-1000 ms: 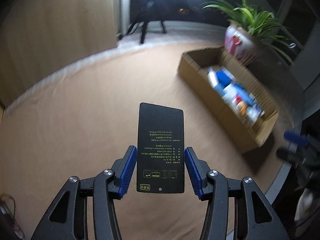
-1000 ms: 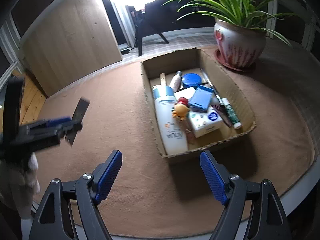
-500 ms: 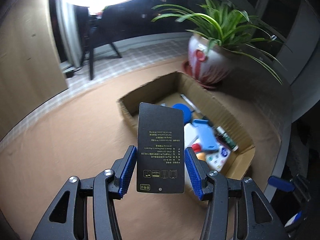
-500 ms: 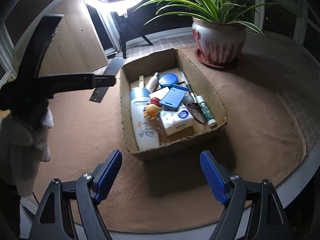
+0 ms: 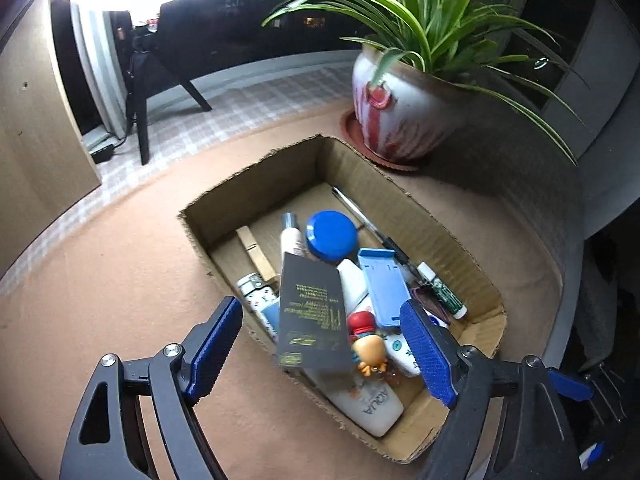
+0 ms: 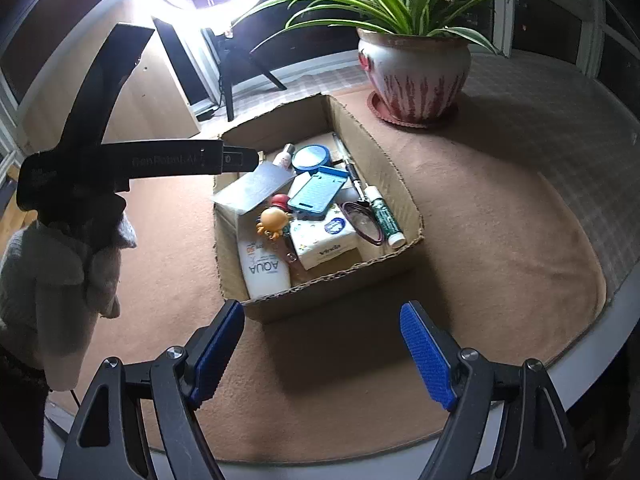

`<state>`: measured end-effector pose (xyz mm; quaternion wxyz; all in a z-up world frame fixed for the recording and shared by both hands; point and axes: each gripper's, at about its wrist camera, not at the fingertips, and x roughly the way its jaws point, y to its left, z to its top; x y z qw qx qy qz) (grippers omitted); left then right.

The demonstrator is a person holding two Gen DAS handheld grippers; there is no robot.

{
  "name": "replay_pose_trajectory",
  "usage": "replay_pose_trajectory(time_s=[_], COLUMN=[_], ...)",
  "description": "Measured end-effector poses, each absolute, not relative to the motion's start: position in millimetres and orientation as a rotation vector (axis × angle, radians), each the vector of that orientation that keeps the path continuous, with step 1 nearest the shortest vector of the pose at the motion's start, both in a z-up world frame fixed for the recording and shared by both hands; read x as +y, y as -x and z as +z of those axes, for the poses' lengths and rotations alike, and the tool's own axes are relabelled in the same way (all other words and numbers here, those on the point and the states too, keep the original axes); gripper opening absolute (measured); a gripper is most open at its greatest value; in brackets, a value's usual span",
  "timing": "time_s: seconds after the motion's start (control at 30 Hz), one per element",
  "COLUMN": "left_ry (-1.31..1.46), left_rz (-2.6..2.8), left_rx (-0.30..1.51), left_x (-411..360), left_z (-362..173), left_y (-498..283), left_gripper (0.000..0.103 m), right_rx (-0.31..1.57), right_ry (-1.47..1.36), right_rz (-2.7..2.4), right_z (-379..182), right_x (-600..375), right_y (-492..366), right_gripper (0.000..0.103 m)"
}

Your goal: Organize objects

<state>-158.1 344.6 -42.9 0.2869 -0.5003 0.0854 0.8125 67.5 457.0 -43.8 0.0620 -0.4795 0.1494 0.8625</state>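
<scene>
You can read "AQUA" in grey capitals on the white bottle (image 6: 265,268) lying in the cardboard box (image 6: 394,184), with an orange "50" above it. The white tissue pack (image 6: 324,240) beside it reads "vinda". The left gripper's black arm (image 6: 160,162) carries "GenRobot.AI". The black card (image 5: 312,316) bears yellow-green lines of print, too small for you to read.
</scene>
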Motion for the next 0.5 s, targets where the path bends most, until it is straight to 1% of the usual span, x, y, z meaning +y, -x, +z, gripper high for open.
replay_pose_trajectory(time_s=[0.23,0.5], left_ry=[1.329,1.328], left_rz=[2.208,2.286], left_rx=[0.215,0.203], left_x=[321,271], left_z=[-34,-24], left_y=[154,139], left_gripper=[0.084,0.084], right_rx=[0.432,0.405], right_ry=[1.464,1.474], right_rz=[2.626,2.666], right_z=[-43,-38], right_x=[444,421], right_y=[-64,-56], right_gripper=[0.077,0.077])
